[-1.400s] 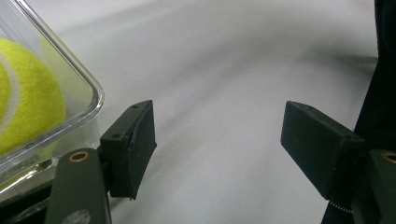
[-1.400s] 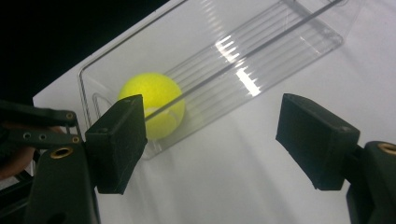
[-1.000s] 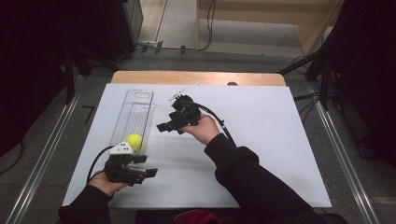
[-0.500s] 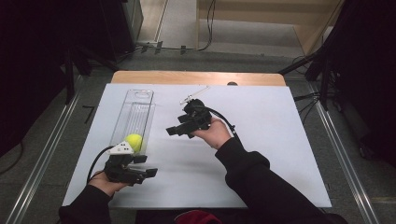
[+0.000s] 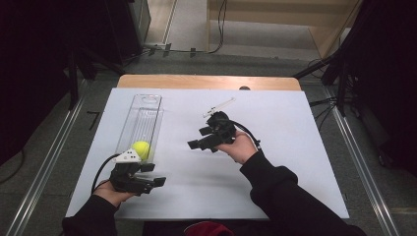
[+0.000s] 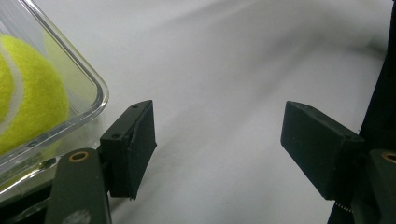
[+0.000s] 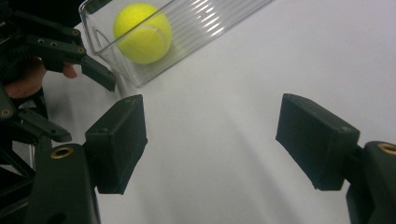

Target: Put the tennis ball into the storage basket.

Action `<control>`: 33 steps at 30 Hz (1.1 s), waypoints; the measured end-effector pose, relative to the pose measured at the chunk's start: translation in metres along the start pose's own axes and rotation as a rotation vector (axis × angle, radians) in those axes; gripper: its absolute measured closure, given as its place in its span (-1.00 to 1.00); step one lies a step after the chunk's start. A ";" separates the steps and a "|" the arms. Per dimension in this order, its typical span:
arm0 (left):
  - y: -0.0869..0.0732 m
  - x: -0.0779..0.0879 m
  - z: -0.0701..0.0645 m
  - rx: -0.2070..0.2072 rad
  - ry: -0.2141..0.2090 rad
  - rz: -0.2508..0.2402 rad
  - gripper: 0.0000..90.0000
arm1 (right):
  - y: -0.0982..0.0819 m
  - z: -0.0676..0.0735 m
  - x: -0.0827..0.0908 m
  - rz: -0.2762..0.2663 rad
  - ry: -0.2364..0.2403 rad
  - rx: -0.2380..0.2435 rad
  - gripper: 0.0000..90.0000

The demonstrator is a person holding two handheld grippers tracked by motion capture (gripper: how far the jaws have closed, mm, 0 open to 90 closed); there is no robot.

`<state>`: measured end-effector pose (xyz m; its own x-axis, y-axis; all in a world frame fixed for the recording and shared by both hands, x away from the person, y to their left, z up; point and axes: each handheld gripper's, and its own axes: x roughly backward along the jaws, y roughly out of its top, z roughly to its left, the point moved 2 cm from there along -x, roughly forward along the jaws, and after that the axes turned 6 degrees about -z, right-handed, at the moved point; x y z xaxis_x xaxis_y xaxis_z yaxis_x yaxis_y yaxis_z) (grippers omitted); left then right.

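From the high view, the tennis ball point(image 5: 141, 149) sits at the near end of the clear plastic bin point(image 5: 139, 121), which lies lengthwise on the white table cover point(image 5: 285, 162). The left gripper point(image 5: 147, 180) rests just beside that near end of the bin, its grey plate almost against the ball's corner. The right gripper point(image 5: 195, 144) hangs off to the bin's right, well apart from it, jaws aimed back toward the ball.

Over to the left gripper view: jaws spread wide, nothing between the pads but bare white cover. The ball point(image 6: 25, 93) is right there behind the bin's rounded corner point(image 6: 95, 91), just off the left pad.

Now the right gripper view: jaws parted here too, empty, with a clean gap of table between the pads. Ahead lies the bin point(image 7: 205, 28) with the ball point(image 7: 142, 32) inside near its end wall, and the left gripper point(image 7: 95, 70) sits by that same corner.

The job looks like a reach for the ball. To do it well, I'd say come in from above the bin's open top, not through the wall, centre the pads on the ball's widest part, and keep clear of the other gripper crowding that corner.
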<state>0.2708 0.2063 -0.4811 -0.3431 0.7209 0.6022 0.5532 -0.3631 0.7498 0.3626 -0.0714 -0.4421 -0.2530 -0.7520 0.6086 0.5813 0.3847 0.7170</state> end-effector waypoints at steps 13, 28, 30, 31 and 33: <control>0.000 0.000 0.001 0.002 0.000 -0.003 -0.40 | -0.016 -0.003 0.013 -0.006 -0.002 0.001 -0.48; 0.001 0.002 0.000 0.000 -0.004 -0.011 -0.40 | -0.033 -0.014 0.021 -0.024 -0.040 -0.033 -0.48; 0.001 0.003 0.001 0.000 -0.001 -0.009 -0.40 | -0.035 -0.014 0.023 -0.023 -0.046 -0.030 -0.48; 0.001 0.003 0.001 -0.001 -0.002 -0.010 -0.40 | -0.036 -0.014 0.024 -0.025 -0.046 -0.033 -0.48; 0.001 0.003 0.001 0.000 -0.002 -0.011 -0.40 | -0.038 -0.015 0.027 -0.030 -0.048 -0.033 -0.48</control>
<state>0.2707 0.2086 -0.4790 -0.3477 0.7258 0.5936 0.5492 -0.3554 0.7563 0.3450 -0.1148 -0.4580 -0.3067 -0.7361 0.6034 0.5980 0.3442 0.7238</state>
